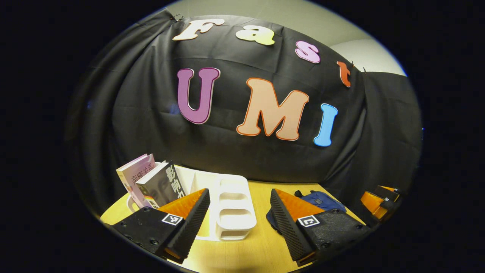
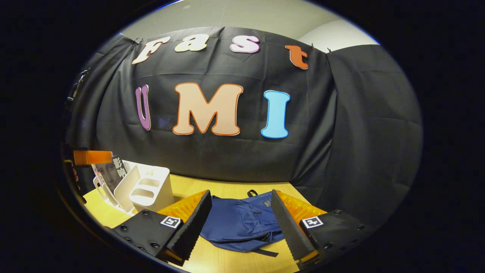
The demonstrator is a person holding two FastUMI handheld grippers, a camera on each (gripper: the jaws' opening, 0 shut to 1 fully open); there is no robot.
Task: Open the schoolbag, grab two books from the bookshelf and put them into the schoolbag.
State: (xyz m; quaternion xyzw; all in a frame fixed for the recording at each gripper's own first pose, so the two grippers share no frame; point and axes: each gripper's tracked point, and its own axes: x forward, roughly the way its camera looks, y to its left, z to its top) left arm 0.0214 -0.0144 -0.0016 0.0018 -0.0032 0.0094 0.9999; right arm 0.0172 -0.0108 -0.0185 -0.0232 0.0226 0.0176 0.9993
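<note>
while both grippers (image 1: 239,223) (image 2: 241,223) gape empty, the schoolbag (image 2: 238,223) looks zipped, partly hidden by fingers.

Recording booth, black cloth wall (image 1: 151,113), wooden table (image 1: 261,242)

We see black cloth (image 2: 242,159) draped as the booth's wall (creased, pinned along its top), a pale wall (image 2: 242,15) above, and a light wooden table (image 1: 261,242) below.
</note>
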